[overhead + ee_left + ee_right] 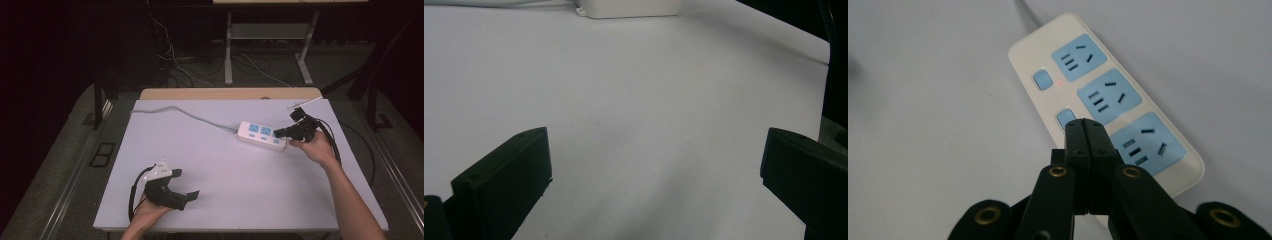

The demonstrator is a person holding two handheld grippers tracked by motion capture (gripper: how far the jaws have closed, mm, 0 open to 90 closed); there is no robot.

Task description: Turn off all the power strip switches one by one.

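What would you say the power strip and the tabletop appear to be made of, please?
The power strip looks like moulded plastic: a smooth, cream-white casing with rounded edges, matte light-blue socket faces and matching buttons. The tabletop looks like a matte white laminate or painted board, flat and glare-free, with a wood-coloured edge at the far side; its core cannot be told.

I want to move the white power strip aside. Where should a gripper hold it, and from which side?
Grip the power strip across its narrow width near the middle, coming from above: it lies flat, long and thin. The open left gripper looks suited; the right gripper is shut over its buttons.
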